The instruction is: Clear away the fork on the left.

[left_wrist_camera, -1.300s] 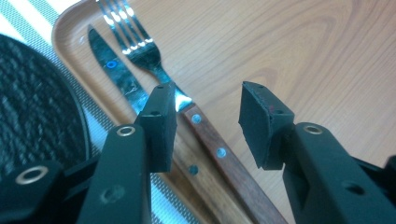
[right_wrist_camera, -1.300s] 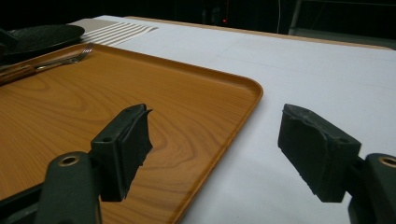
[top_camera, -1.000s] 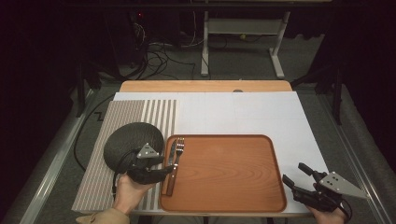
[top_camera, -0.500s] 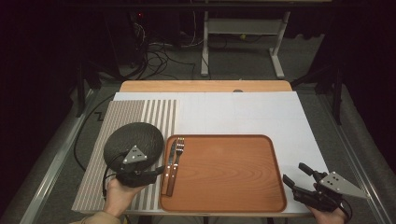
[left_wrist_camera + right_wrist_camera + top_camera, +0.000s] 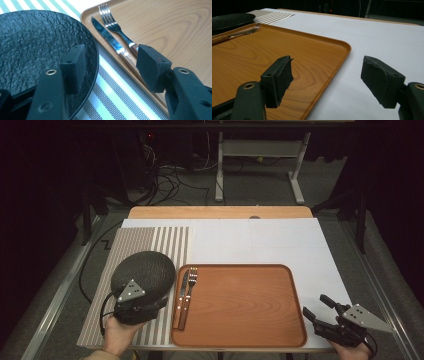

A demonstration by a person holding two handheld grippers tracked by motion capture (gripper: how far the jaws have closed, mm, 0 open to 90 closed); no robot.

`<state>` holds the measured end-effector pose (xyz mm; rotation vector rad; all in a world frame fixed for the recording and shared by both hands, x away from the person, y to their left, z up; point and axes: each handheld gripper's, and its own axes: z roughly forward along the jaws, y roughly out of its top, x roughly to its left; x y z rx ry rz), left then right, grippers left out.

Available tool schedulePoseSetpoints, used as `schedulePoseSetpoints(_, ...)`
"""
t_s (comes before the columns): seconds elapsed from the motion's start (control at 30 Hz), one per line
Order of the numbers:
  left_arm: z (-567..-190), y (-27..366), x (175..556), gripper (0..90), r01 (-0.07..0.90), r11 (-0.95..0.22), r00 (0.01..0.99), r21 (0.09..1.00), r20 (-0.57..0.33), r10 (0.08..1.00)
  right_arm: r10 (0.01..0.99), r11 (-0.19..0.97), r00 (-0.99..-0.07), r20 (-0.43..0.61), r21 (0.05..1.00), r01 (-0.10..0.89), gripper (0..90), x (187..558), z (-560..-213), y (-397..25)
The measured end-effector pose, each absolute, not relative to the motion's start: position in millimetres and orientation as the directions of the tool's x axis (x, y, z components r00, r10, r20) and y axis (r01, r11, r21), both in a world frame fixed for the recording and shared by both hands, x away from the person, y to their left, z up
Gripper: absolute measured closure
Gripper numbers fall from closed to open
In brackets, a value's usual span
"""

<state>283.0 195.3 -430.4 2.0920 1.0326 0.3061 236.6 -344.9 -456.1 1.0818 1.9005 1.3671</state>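
A black textured plate (image 5: 145,270) lies on a grey-and-white striped placemat (image 5: 150,240). Right of it an orange-brown wooden tray (image 5: 240,307) holds a knife (image 5: 181,295) and a fork (image 5: 191,280) side by side along its left edge. My left gripper (image 5: 147,300) is open at the plate's near rim. In the left gripper view (image 5: 112,62), one jaw hangs over the plate (image 5: 37,37) and the other over the tray's edge beside the knife (image 5: 105,35). My right gripper (image 5: 317,307) is open and empty at the tray's near right corner (image 5: 327,75).
A white sheet (image 5: 260,242) covers the table behind and right of the tray. A wooden strip (image 5: 220,212) runs along the far edge. Cables and a metal stand's legs (image 5: 260,170) are on the dark floor beyond. The tray's middle (image 5: 249,57) is bare.
My left gripper has drawn back to the left, away from the knife and fork handles, and now sits at the plate's near rim. The right gripper has stayed still.
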Motion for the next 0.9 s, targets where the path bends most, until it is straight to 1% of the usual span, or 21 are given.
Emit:
schedulePoseSetpoints(0.07, -431, 199, 281, 38.3, 0.57, -0.366, 0.638, 0.736, -0.115, 0.761, 0.854, 0.156, -0.52, 0.018, 0.945, 0.288, 25.6, 237, -456, -345)
schedulePoseSetpoints(0.13, -431, 204, 280, 35.7, 0.565, -0.36, 0.634, 0.742, -0.112, 0.765, 0.854, 0.155, -0.519, 0.018, 0.945, 0.288, 25.6, 237, -456, -345)
schedulePoseSetpoints(0.27, -432, 211, 277, 35.7, 0.558, -0.337, 0.622, 0.759, -0.113, 0.775, 0.854, 0.157, -0.52, 0.017, 0.945, 0.288, 25.6, 237, -456, -345)
schedulePoseSetpoints(0.57, -437, 220, 269, 35.7, 0.537, -0.326, 0.614, 0.778, -0.096, 0.783, 0.855, 0.157, -0.519, 0.017, 0.945, 0.288, 25.6, 237, -456, -345)
schedulePoseSetpoints(0.9, -441, 239, 261, 35.7, 0.528, -0.275, 0.585, 0.803, -0.11, 0.803, 0.856, 0.155, -0.516, 0.02, 0.944, 0.293, 25.6, 237, -456, -345)
